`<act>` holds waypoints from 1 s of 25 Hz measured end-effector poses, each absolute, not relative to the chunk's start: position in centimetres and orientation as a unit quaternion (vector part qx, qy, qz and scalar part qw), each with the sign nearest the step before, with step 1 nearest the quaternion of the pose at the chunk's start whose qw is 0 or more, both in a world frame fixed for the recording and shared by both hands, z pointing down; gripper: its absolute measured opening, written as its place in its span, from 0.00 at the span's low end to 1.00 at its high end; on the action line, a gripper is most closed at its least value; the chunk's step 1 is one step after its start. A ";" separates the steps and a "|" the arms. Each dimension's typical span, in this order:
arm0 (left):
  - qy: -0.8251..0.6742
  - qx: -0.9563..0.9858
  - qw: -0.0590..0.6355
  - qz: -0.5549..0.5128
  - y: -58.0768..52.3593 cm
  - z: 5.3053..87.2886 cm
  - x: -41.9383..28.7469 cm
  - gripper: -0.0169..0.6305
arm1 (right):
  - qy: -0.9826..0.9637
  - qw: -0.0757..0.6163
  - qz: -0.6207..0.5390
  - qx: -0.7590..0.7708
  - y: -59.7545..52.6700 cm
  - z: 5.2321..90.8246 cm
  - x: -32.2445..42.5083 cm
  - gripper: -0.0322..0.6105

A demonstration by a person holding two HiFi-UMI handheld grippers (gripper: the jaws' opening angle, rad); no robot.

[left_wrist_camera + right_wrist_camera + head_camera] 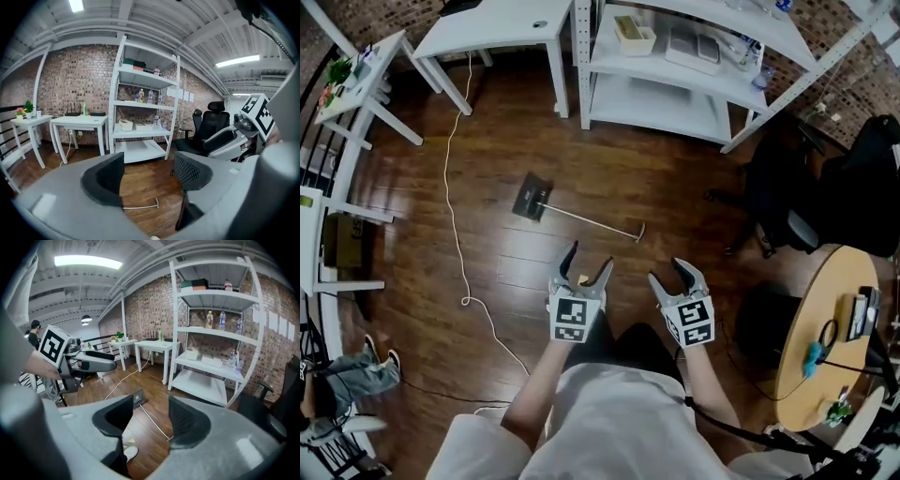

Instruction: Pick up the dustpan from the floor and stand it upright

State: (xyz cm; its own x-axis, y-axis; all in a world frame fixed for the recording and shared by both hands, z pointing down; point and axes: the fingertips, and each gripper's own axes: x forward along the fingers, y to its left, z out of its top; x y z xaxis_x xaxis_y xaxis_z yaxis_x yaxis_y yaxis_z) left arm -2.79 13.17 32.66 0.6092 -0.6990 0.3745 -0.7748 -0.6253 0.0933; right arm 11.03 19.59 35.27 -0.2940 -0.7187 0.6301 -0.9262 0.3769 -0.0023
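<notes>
The dustpan lies flat on the wooden floor, its dark pan (532,199) to the left and its thin long handle (595,221) running right to a small end grip. Both grippers hover nearer to me than it, apart from it. My left gripper (588,261) is open and holds nothing; in the left gripper view the handle's end (145,205) shows low between its fingers (108,176). My right gripper (667,274) is open and holds nothing too; in the right gripper view the pan (137,398) and handle (157,423) lie beyond its jaws.
A white shelf unit (675,103) and a white table (502,33) stand behind the dustpan. A white cable (455,216) trails over the floor at left. A black office chair (787,202) and a round wooden table (820,328) are at right.
</notes>
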 end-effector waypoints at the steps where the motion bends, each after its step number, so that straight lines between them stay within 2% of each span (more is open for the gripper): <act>1: -0.406 0.890 0.130 0.162 12.2 34.0 -2.4 0.57 | -0.781 0.291 0.192 0.518 18.8 36.6 11.1 0.40; 6: -0.387 0.888 0.161 0.187 7.8 39.5 0.0 0.56 | -0.781 0.351 0.221 0.466 14.8 44.2 12.0 0.39; 11: -0.407 0.863 0.211 0.214 4.8 49.0 1.6 0.57 | -0.782 0.409 0.276 0.381 12.8 56.2 12.5 0.37; 16: -0.401 0.828 0.293 0.259 5.5 62.1 2.9 0.55 | -0.774 0.419 0.335 0.337 11.1 70.0 13.8 0.37; 25: -0.358 0.802 0.335 0.342 3.7 88.4 4.5 0.53 | -0.732 0.533 0.318 0.282 6.4 100.0 19.3 0.35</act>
